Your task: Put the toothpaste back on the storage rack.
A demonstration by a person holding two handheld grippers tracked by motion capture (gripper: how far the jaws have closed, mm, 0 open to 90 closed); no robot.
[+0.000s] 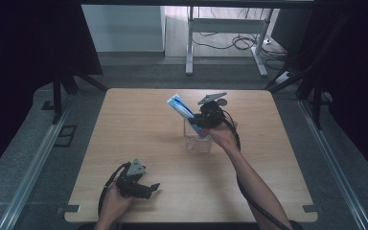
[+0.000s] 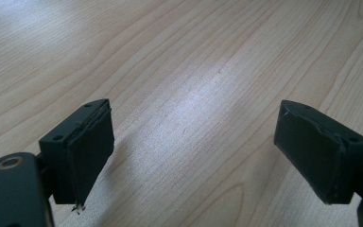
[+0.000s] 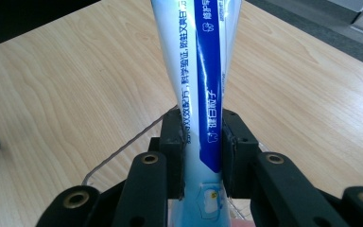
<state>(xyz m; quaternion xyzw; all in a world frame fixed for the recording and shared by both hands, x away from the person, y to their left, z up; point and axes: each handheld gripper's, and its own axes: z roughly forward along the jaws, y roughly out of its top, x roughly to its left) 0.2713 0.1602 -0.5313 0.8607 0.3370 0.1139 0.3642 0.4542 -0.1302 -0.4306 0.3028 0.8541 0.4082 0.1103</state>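
Your right gripper (image 3: 202, 156) squeezes a tube (image 3: 203, 75) between its two black pads (image 3: 174, 151). The pads press on both sides of the tube, low down on it. The tube is white and light blue with a dark blue stripe and small writing along it. In your right gripper view it runs up and away from the jaws, and it gets wider toward the top.

From the high view, your right gripper (image 1: 205, 118) is over the far middle of the table (image 1: 124, 143). The tube (image 1: 182, 109) leans up and to the left from it. Its low end is down in a clear cup (image 1: 197, 142) that stands on the table just in front of your right hand (image 1: 223, 135). You cannot tell if the tube touches the bottom of the cup. In your right gripper view a bit of the cup's clear rim (image 3: 123, 151) curves just beside the jaws.

Your left gripper (image 2: 194, 151) holds nothing. Its two pads (image 2: 90, 151) are wide apart, with bare wood between them. They sit close above the table top.

From the high view, your left gripper (image 1: 152, 188) is near the front edge of the table, on the left side, and it points to the right. Your left hand (image 1: 117, 199) holds it from behind. It is well apart from the cup and the tube.

The table is light wood. Grey floor lies all around it.
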